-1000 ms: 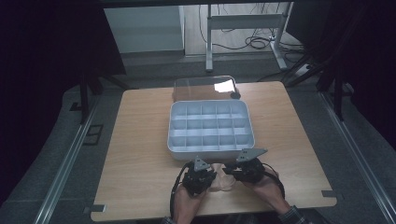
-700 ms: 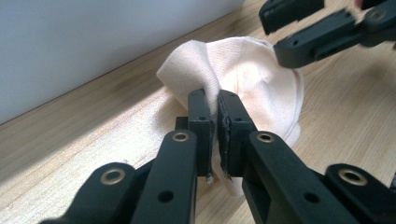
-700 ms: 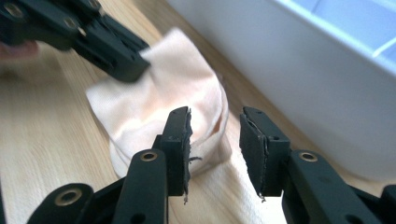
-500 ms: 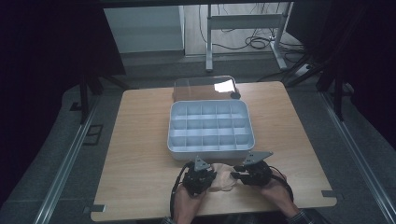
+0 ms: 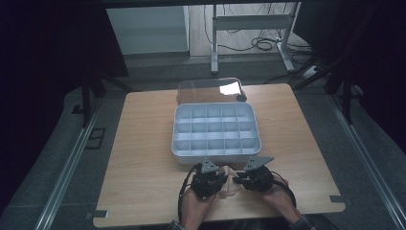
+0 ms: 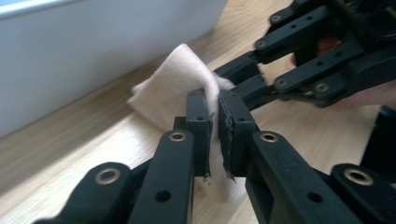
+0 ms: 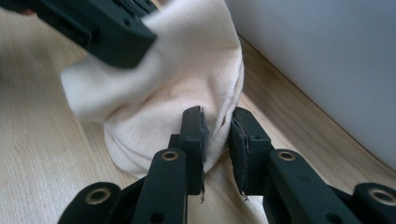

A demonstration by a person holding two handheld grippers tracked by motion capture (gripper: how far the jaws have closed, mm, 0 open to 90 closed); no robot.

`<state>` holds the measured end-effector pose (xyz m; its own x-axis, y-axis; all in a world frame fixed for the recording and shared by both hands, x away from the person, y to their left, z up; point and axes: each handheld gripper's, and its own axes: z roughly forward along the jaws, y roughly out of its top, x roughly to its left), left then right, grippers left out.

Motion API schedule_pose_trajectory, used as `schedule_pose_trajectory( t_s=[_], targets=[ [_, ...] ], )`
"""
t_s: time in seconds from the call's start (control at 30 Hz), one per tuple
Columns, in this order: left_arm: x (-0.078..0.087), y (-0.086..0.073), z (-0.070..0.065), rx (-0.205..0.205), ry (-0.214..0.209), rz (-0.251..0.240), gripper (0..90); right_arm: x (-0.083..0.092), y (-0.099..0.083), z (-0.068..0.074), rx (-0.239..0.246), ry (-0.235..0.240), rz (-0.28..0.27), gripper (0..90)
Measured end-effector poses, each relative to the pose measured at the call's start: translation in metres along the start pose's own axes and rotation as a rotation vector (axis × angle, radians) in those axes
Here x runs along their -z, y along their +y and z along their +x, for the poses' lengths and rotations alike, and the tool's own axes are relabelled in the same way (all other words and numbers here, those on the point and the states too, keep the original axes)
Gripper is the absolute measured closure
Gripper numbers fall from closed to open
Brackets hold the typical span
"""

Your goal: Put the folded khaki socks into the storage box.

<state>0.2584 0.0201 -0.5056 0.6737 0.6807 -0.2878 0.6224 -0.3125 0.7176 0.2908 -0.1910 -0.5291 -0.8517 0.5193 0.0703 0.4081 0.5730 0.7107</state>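
A cream cloth (image 5: 231,185) lies bunched on the wooden table just in front of the white divided tray (image 5: 174,135). In the left gripper view my left gripper (image 6: 215,112) is shut on a thin fold of the cloth (image 6: 177,93), and the right gripper (image 6: 225,79) reaches the same cloth from the upper right. In the right gripper view my right gripper (image 7: 217,123) is shut on a thicker bulge of the cloth (image 7: 163,88), with the left gripper's finger (image 7: 93,28) lying across the cloth's top. From above, the left gripper (image 5: 220,181) and right gripper (image 5: 240,181) face each other.
The tray's white wall (image 6: 93,46) (image 7: 327,56) stands close behind the cloth. A clear lid (image 5: 206,90) lies behind the tray with a small dark round object (image 5: 242,97) beside it. Bare wood (image 5: 143,167) spreads left and right of the hands.
The right gripper has shifted slightly right and toward the near edge. The left gripper has hardly moved. Both stay at the cloth.
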Motion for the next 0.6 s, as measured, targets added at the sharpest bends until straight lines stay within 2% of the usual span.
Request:
schedule_pose_trajectory(
  t_s=[0.17, 0.37, 0.43, 0.6],
  targets=[
    [-0.005, 0.0, 0.0, 0.024, -0.05, -0.003, 75.3, -0.003, 0.002, 0.0, 0.002, 0.016, -0.004, 73.1],
    [-0.009, -0.002, 0.001, 0.026, -0.036, 0.018, 76.3, 0.002, 0.003, -0.005, 0.011, 0.045, -0.017, 65.6],
    [-0.009, -0.002, 0.001, 0.028, -0.036, 0.018, 76.5, 0.008, 0.004, -0.007, 0.023, 0.038, -0.027, 65.1],
    [-0.01, -0.002, 0.001, 0.026, -0.032, 0.02, 76.6, 0.024, 0.004, -0.013, 0.02, 0.004, -0.05, 64.8]
  ],
)
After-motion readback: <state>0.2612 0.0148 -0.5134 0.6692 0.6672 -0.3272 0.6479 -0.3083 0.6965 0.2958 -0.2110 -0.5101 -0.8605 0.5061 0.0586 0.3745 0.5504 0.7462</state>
